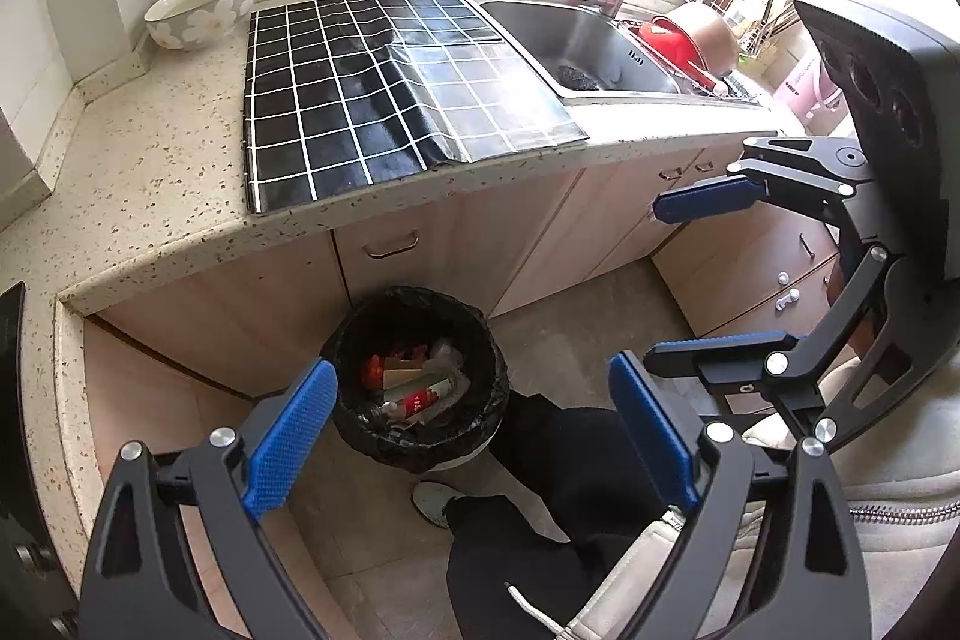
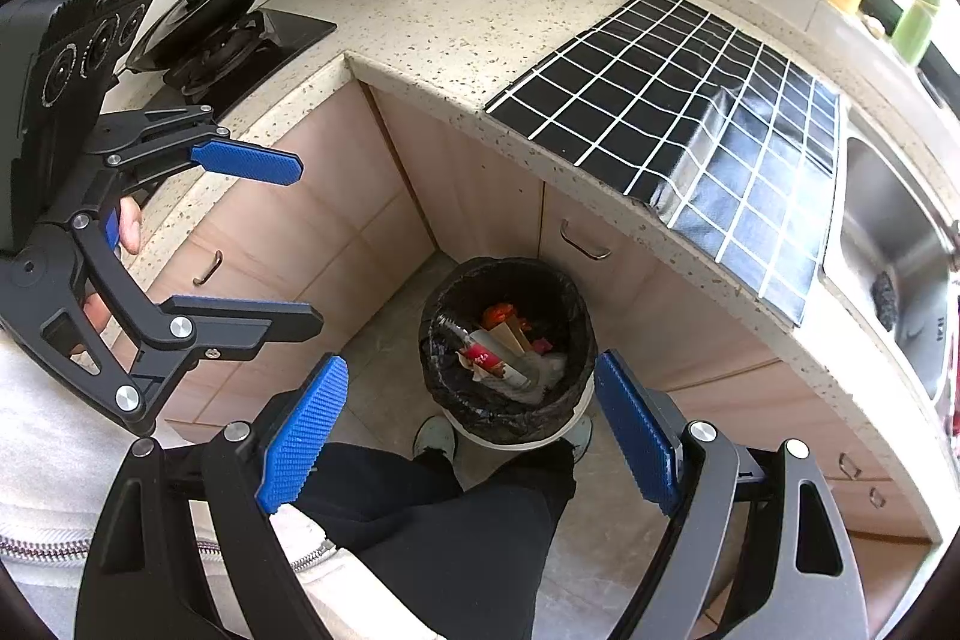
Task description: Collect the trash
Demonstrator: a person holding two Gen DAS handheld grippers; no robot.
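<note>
Standing on the tiled floor in the inner corner of an L-shaped counter, the trash bin (image 1: 417, 376) is lined with a black bag and holds a jumble of rubbish: a plastic bottle with a red label (image 1: 423, 394), some orange scraps and crumpled wrappers (the smaller bits are too mixed together to name). The left gripper (image 1: 474, 436) hangs over it from above, its blue-padded jaws spread wide with nothing between them, the bin showing in the gap and well below. The right gripper (image 2: 468, 430) is likewise wide open and holds nothing, pointing steeply down at the same bin; in the left wrist view it appears at the right edge, jaws parted and apart from the counter. A person's dark trouser legs (image 2: 432, 526) and a pale shoe (image 2: 435, 439) stand just beside the bin. On the speckled countertop (image 1: 150, 172) lies a black mat with a white grid (image 1: 372, 94), one corner folded over, touching the edge of the steel sink (image 1: 576, 40). A flower-patterned bowl (image 1: 201, 13) sits near the wall, and a lidded wok (image 2: 204, 10) rests on the hob.
</note>
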